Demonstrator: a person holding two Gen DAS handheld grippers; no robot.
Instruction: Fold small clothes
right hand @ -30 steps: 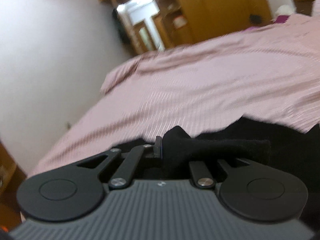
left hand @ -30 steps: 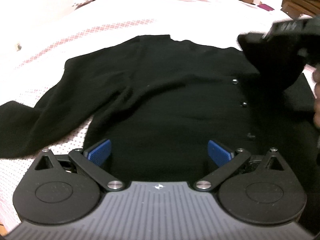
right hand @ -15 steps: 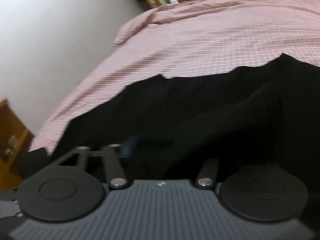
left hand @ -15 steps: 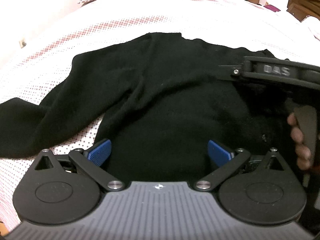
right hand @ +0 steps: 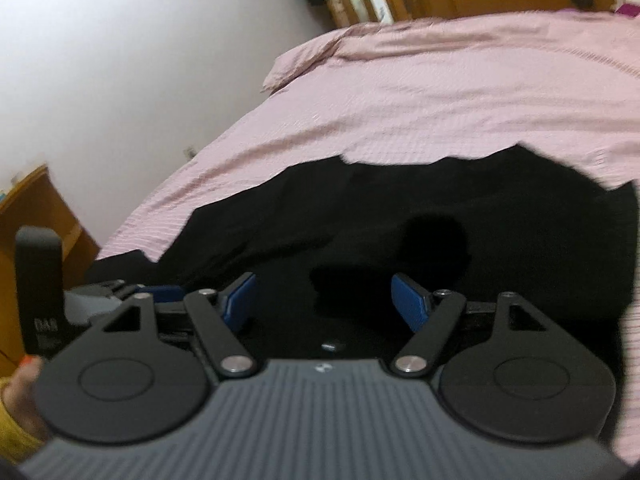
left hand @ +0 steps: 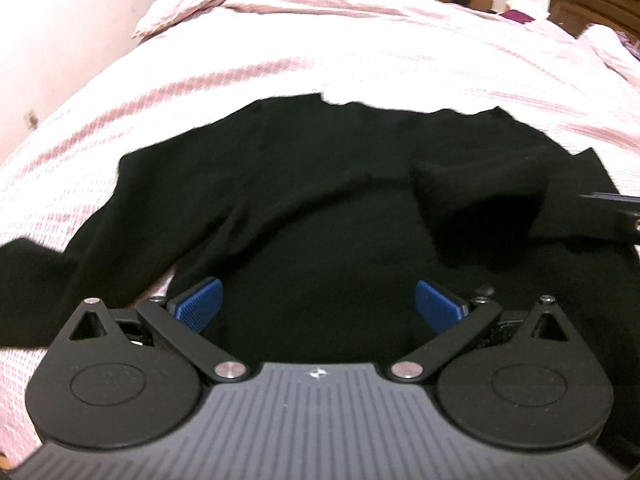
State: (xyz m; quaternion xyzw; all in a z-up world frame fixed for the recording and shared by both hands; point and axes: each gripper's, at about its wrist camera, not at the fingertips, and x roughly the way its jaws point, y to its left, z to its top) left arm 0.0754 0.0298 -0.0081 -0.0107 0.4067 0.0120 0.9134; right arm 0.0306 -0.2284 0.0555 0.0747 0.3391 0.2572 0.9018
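With both sets of jaws spread and empty, my left gripper sits nearest the unfolded sleeve of the black cardigan on the bed, which trails toward nine o'clock; my right gripper hovers over the folded side.

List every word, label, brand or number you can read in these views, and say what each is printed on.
"DAS": pale letters, blurred and only just readable, on the black handle of the left claw at the left edge of the right wrist view.
No print is visible on the black cardigan or the pink bedspread.
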